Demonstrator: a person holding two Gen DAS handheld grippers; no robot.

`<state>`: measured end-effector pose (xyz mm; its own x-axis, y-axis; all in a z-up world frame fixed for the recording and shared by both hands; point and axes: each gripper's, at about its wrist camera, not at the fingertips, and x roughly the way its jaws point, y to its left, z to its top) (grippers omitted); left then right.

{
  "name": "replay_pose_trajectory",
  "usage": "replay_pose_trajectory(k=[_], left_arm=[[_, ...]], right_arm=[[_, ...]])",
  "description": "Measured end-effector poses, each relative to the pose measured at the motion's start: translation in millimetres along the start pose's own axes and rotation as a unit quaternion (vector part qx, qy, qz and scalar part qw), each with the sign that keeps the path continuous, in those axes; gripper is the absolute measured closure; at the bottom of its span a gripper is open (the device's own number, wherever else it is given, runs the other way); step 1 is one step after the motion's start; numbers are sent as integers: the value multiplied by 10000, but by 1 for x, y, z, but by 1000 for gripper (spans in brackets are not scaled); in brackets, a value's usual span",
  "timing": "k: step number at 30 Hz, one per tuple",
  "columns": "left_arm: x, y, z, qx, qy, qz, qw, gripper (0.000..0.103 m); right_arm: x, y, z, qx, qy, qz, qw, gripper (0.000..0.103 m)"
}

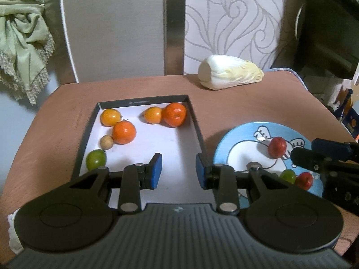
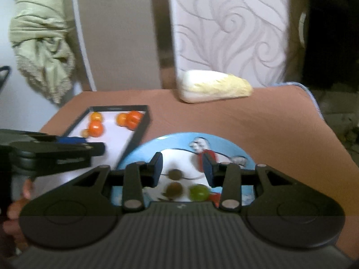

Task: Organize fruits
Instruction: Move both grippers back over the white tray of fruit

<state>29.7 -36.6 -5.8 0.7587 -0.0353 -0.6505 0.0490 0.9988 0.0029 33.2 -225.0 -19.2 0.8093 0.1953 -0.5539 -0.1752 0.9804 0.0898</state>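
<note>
shallow black-walled tray with a white floor (image 1: 193,121) taken as landmark, sitting on the brown tabletop (image 1: 224,103)

sharp in the left wrist view only: inside the tray, two yellow-orange round fruits (image 1: 110,117) (image 1: 153,115), two deeper orange ones (image 1: 124,132) (image 1: 174,114), a small tan round fruit (image 1: 106,142) and a green round fruit (image 1: 96,159) at the near left corner

just right of the tray, round blue cartoon-print plate (image 1: 237,132) carrying a red fruit (image 1: 277,147) plus a small green fruit (image 1: 288,175) touching a second red one (image 1: 304,180)

beyond the tray, pale napa cabbage (image 1: 230,71) lying on its side

left gripper (image 1: 178,171) over the tray's near end, blue pads parted, nothing between them

right gripper (image 2: 182,171) above the plate, fingers released and empty; seen only partly in the left view, cut off at the frame edge

right wrist view blurred: tray fruits smeared, green tray fruit hidden behind the left gripper; one red plate fruit half hidden behind the right pad; two brownish blobs on the plate (image 2: 174,174) (image 2: 174,190), fruit or print impossible to tell

part of a hand (image 2: 15,204) at the left edge of that view, cut off
</note>
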Motion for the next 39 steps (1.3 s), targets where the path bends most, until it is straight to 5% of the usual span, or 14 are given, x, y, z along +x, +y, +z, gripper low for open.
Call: replay_pose_trajectory(k=[24, 28, 39], left_arm=[[7, 49, -17, -572, 140, 990, 9933, 65], [10, 53, -18, -723, 123, 1169, 9904, 42], [28, 59, -16, -853, 275, 1275, 9878, 41]], right_arm=[[0, 48, 4, -597, 0, 942, 9938, 62], [0, 47, 4, -598, 25, 928, 9939, 62], [1, 44, 3, -606, 86, 856, 9945, 62]])
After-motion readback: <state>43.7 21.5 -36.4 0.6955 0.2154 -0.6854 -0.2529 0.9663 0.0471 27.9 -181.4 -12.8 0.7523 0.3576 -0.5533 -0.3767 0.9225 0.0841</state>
